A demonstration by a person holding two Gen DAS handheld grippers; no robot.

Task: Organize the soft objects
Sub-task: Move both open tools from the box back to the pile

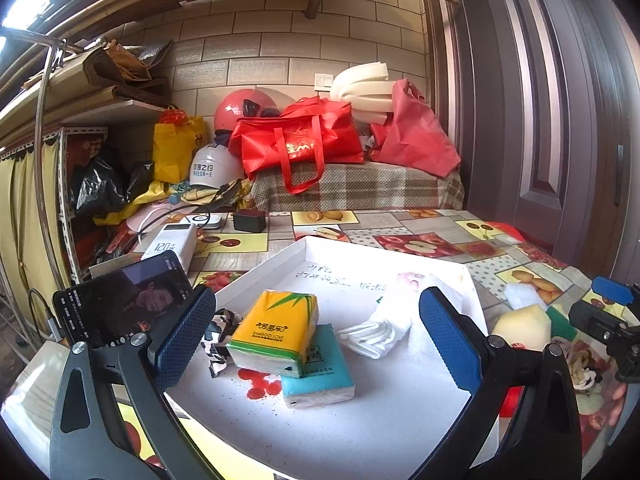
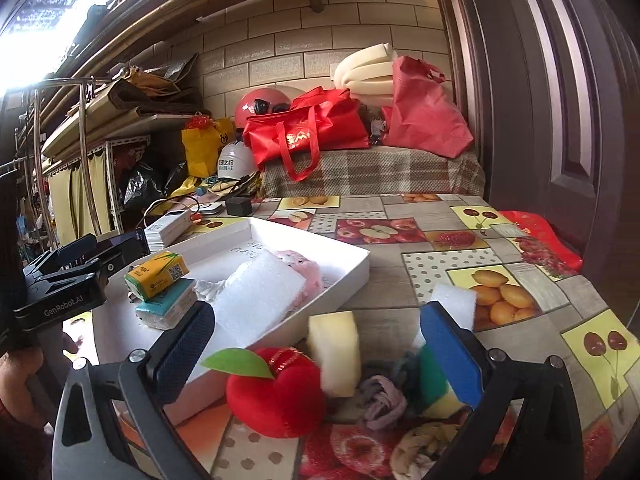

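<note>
Two tissue packs lie stacked mid-frame in the white tray (image 1: 360,248): a glossy yellow pack (image 1: 276,330) atop a teal pack (image 1: 320,368), beside one rolled white cloth (image 1: 380,330). Lower frame, one plush red apple (image 2: 276,392) and one yellowish foam block (image 2: 338,350) rest on the bench (image 2: 420,264). The left claw (image 1: 316,344) and right claw (image 2: 320,354) both gape empty.

The left wrist view looks forward and down from close above the shallow white cardboard tray (image 1: 360,256), facing the tiled back wall (image 1: 256,52). The right wrist view sits further right, low over the fruit-patterned worktop (image 2: 520,240), facing the same wall. Both share the tray, the stacked yellow tissue pack (image 1: 276,328) and the red tote bag (image 2: 304,132).
</note>
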